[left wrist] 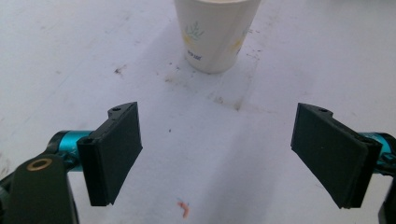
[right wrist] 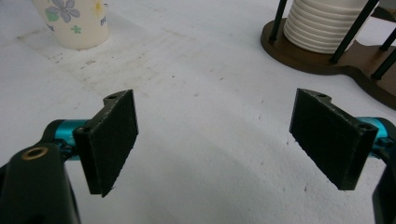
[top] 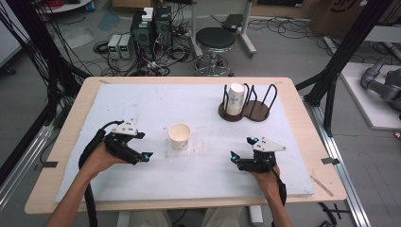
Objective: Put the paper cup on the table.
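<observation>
A single paper cup [top: 179, 136] stands upright, mouth open, on the white mat [top: 142, 104] between the grippers; cream wall with printed flowers and leaves. Left gripper [top: 145, 156] and right gripper [top: 233, 156] rest with jaws wide apart, empty. A cup stack [top: 235, 99] sits in the wooden holder [top: 255, 112].

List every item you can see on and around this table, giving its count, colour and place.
Paper cup: one, cream with flower print, upright at mid-table.
Cup stack: one, white, in the holder's left bay.
Cup holder: one, brown base with black rods, far right of the table.
Foam sheet: one, white, covering the table.
Stool: one, black, behind the table.
Left gripper: black, open, left of the paper cup.
Right gripper: black, open, right of it.
</observation>
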